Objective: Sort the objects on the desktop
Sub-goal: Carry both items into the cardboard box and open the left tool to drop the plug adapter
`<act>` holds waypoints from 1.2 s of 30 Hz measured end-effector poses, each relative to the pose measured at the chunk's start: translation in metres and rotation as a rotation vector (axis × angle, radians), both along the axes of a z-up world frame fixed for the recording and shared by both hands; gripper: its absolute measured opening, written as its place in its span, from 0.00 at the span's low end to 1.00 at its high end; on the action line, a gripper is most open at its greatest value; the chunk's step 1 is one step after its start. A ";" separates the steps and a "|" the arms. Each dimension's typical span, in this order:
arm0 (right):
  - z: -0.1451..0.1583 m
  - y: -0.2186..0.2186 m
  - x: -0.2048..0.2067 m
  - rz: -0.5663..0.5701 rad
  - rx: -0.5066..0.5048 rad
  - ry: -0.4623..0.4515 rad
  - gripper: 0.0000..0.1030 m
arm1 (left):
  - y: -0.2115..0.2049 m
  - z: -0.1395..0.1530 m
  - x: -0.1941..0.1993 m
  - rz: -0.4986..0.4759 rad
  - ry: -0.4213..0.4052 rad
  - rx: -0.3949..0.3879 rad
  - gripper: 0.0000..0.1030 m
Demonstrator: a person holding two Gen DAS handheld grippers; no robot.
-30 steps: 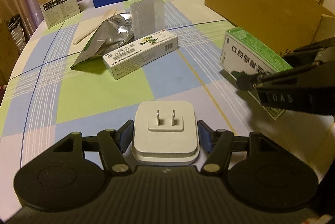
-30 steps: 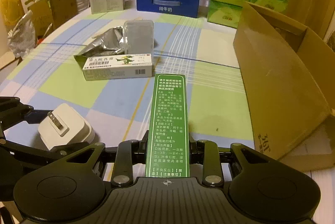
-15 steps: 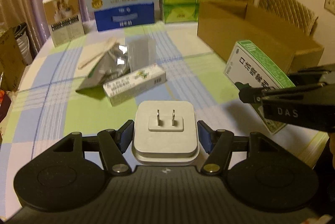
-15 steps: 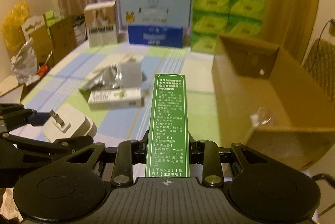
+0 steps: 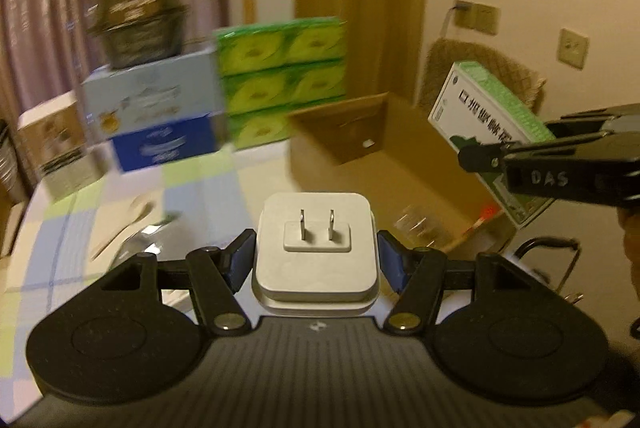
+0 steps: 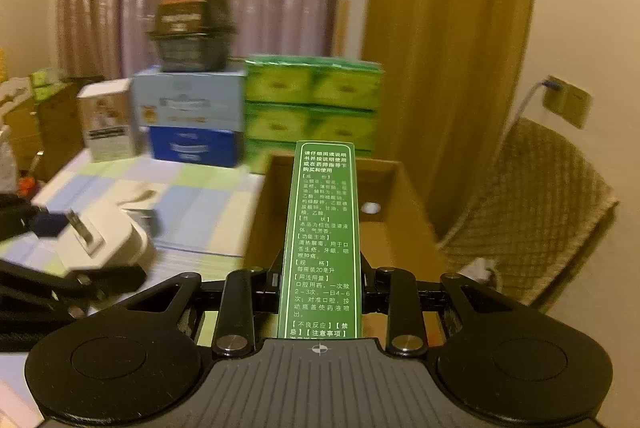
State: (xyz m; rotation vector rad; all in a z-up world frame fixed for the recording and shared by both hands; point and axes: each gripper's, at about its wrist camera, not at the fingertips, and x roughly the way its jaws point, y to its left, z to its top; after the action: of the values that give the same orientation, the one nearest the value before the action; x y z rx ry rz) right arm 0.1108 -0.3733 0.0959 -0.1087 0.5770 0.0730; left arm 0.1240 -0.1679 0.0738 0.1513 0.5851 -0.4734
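In my left tongs (image 5: 316, 260) I hold the white charger (image 5: 316, 248) by its two flat sides, prongs facing away from me; the blue pads (image 5: 240, 260) press on it with the jaws about half apart, because that is how wide its body is. Gripped that way it sits square at the centre bottom of the left view and should not swing. My right tongs (image 6: 320, 292) are pinched down narrow on the thin edges of the green medicine box (image 6: 322, 240), which sticks straight out ahead of them up the middle of the right view. The cardboard box (image 5: 340, 135) lies open at centre right of the left view, and both things are up in the air on its near side; I judge that I am carrying them there to drop them in. In the left view the same medicine box shows at upper right with its white face toward me, and the right tongs' arm below it reads "DAS". The green side panel carries white Chinese print in bracketed headings, among them usage, cautions and a twenty-millilitre size; it reads to me as a mouth spray. At upper left stand a blue and white milk carton (image 6: 192, 115) and green tissue packs (image 6: 312, 103), too blurred to read. The checked tablecloth (image 5: 52, 240) fills the lower left.
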 end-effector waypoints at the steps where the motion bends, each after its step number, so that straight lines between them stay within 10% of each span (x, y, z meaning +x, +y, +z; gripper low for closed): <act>1: -0.002 -0.012 0.007 -0.009 0.003 0.012 0.27 | -0.011 0.003 0.005 -0.017 -0.004 0.001 0.58; 17: -0.052 -0.083 0.095 -0.028 0.017 0.134 0.27 | -0.132 -0.028 0.118 -0.145 0.074 0.023 0.58; 36: -0.075 -0.070 0.108 -0.011 -0.002 0.179 0.27 | -0.103 -0.042 0.134 -0.092 0.083 -0.043 0.67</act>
State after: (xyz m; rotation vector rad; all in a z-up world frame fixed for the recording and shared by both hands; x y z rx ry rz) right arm 0.2186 -0.4428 0.0207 -0.1019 0.7563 0.0715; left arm 0.2582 -0.2713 0.0317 0.1185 0.6508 -0.5834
